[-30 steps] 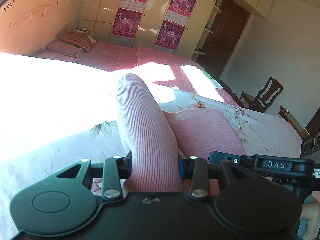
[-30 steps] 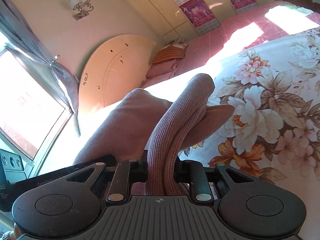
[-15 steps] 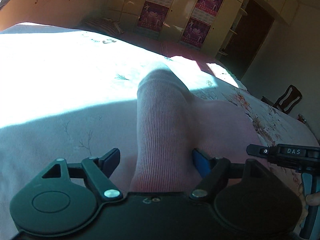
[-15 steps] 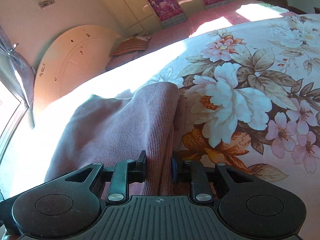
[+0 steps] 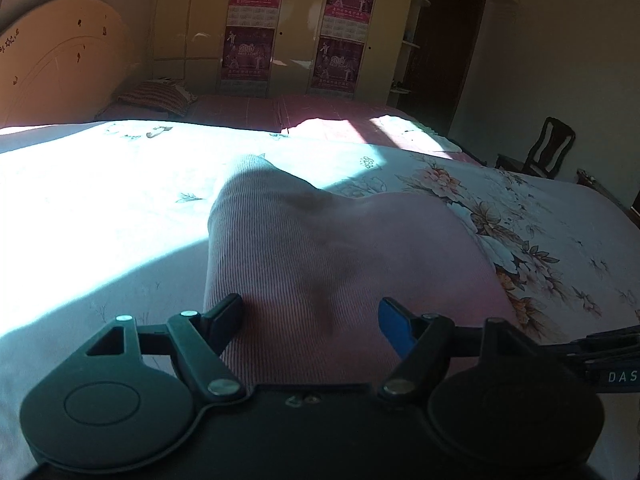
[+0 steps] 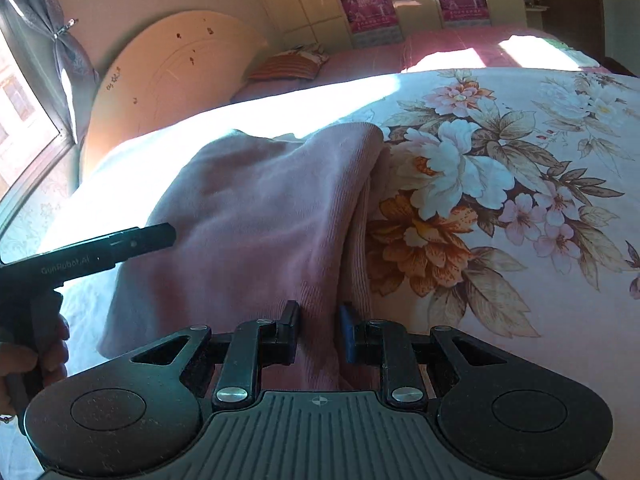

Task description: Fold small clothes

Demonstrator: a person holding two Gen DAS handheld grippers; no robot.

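Observation:
A pink ribbed knit garment lies folded over on the floral bedspread. My left gripper stands wide over its near fold. The jaws are closing a little with the cloth between them, and the blue pad is clear of the fabric. In the right wrist view the same garment spreads to the left. My right gripper is shut on a raised ridge of its folded edge, low over the bed.
A curved headboard, a striped pillow and a wardrobe with pink posters stand beyond the bed. A dark chair is at the right. A hand holds the other tool at the left edge.
The left jaws let go of the upright fold and spread wide, and the fold sank onto the bed. The right gripper came down with its fold, and the garment now lies flatter.

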